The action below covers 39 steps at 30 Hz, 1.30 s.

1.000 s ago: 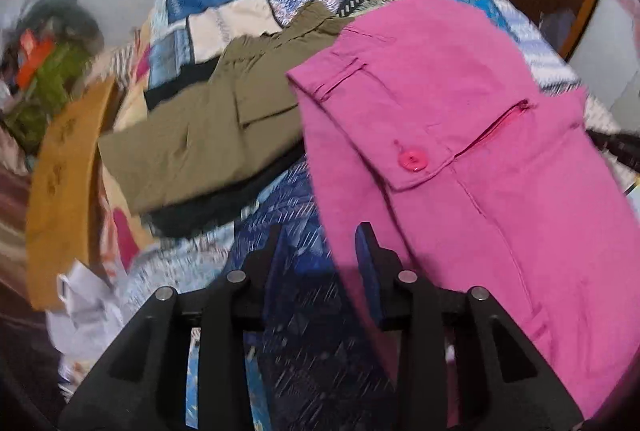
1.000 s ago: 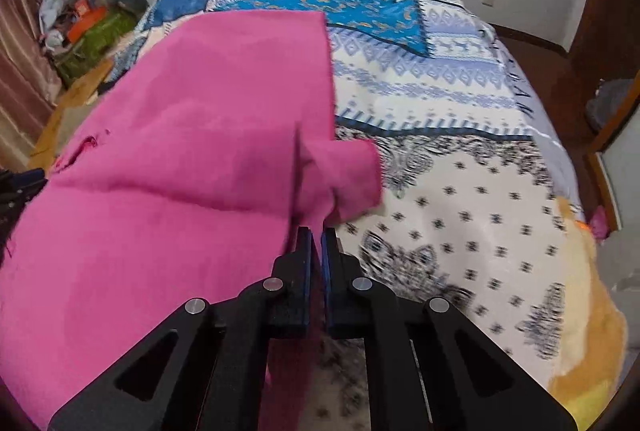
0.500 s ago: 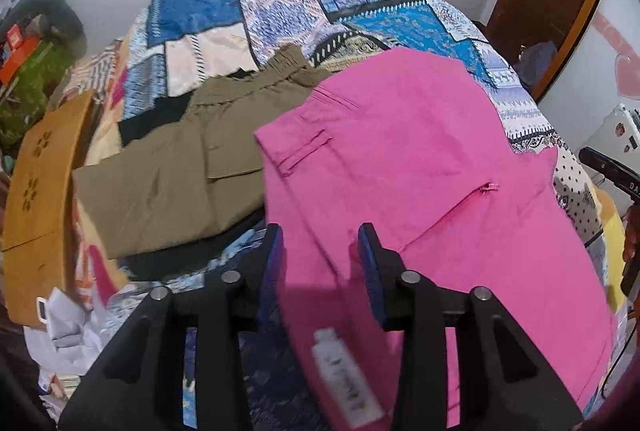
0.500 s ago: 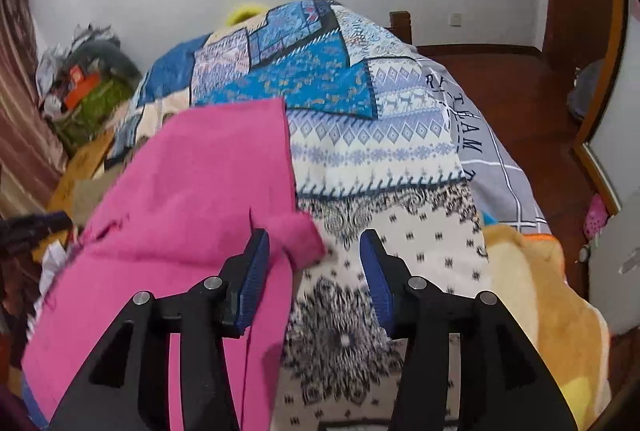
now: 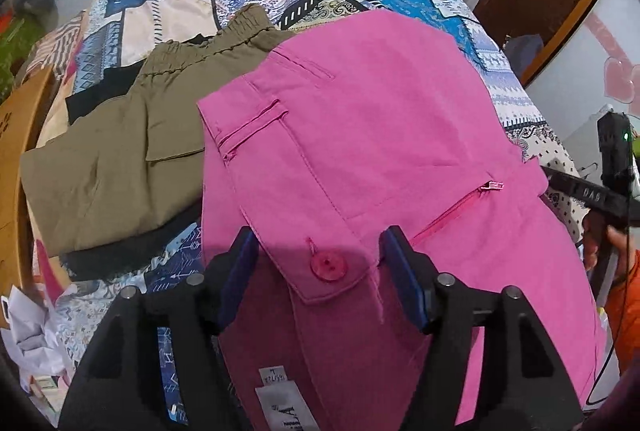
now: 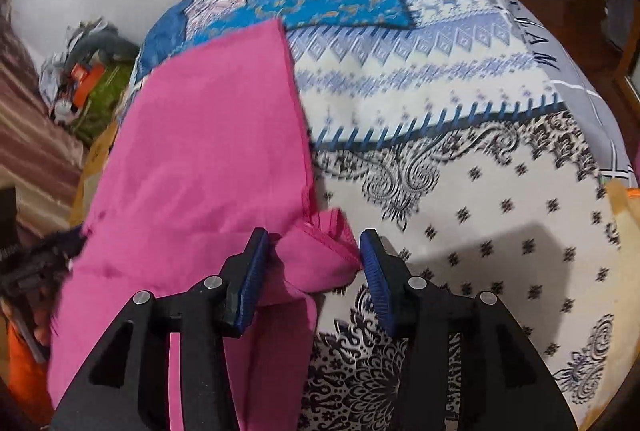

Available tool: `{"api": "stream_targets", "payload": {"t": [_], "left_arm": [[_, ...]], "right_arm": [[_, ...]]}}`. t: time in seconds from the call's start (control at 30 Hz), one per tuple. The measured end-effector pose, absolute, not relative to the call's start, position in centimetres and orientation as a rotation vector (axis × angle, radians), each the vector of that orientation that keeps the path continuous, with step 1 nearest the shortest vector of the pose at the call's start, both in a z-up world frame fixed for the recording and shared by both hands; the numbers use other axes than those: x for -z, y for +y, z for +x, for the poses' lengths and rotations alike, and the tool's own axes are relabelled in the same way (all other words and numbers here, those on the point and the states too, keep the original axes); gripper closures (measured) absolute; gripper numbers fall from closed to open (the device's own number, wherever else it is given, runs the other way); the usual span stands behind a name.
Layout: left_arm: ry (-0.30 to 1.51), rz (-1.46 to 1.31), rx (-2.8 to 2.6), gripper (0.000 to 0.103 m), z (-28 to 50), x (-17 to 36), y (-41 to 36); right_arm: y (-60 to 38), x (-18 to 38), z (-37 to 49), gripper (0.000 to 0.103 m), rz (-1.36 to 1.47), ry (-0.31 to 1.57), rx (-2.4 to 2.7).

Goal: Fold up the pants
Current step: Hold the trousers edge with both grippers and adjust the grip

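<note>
We note the bright pink woven cotton pants (image 5: 360, 135) lying flat on the patchwork quilt (image 6: 460, 119), waistband nearest the left gripper (image 5: 320, 263), long axis running toward the right gripper (image 6: 310, 263). The left gripper's jaws have just been opening and stand spread around the buttoned waistband; the right gripper's jaws stand spread around a bunched hem, pads clear.

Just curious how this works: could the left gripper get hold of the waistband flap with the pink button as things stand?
Probably yes. The left gripper stands open, its jaws having just widened, and the pink button flap of the pink pants lies right between them with nothing covering it.
</note>
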<state>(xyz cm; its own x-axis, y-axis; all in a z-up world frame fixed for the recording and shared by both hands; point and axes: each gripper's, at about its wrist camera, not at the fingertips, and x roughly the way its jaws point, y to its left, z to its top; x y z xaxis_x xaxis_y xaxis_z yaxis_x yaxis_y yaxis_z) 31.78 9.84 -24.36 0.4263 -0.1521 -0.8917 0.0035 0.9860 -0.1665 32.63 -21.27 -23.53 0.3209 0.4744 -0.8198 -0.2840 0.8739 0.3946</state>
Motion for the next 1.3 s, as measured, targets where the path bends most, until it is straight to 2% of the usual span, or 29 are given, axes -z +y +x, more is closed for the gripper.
{"api": "stream_targets", "payload": {"t": [0.03,0.1,0.17,0.27,0.4,0.53,0.63,0.9,1.0,1.13,1.3], "left_arm": [[1.125,-0.148,0.102,0.045,31.8,24.4,9.8],[1.113,-0.135,0.105,0.051,31.7,24.3,9.5],[1.099,-0.100,0.093,0.056,31.6,24.1,9.1],[1.085,-0.056,0.077,0.058,31.5,24.0,8.6],[1.089,-0.037,0.074,0.061,31.7,23.7,8.5],[1.080,0.009,0.066,0.075,32.2,23.2,7.8],[1.084,0.037,0.047,0.077,32.6,23.7,7.9],[1.061,0.172,0.001,0.077,32.1,25.1,6.7],[1.050,0.235,-0.021,0.077,31.9,25.2,5.9],[1.050,0.190,-0.011,0.077,31.6,24.8,6.9],[1.048,0.126,-0.013,0.077,31.2,23.7,8.1]], "right_arm": [[-21.3,23.5,32.4,0.063,0.183,1.129,-0.509],[-21.2,23.4,32.1,0.074,0.174,1.123,-0.531],[-20.8,23.2,31.8,0.090,0.141,1.114,-0.535],[-19.7,22.9,31.2,0.094,0.029,1.073,-0.529],[-19.3,22.7,31.2,0.097,-0.053,1.058,-0.525],[-20.2,22.4,31.0,0.097,-0.087,1.058,-0.513],[-21.1,22.6,30.7,0.097,-0.087,1.057,-0.485],[-21.5,22.2,29.8,0.097,-0.117,1.047,-0.440],[-21.8,22.3,29.4,0.100,-0.183,1.045,-0.389],[-25.3,22.4,28.8,0.101,-0.151,1.089,-0.312],[-28.4,18.6,27.5,0.101,-0.064,1.010,-0.310]]}}
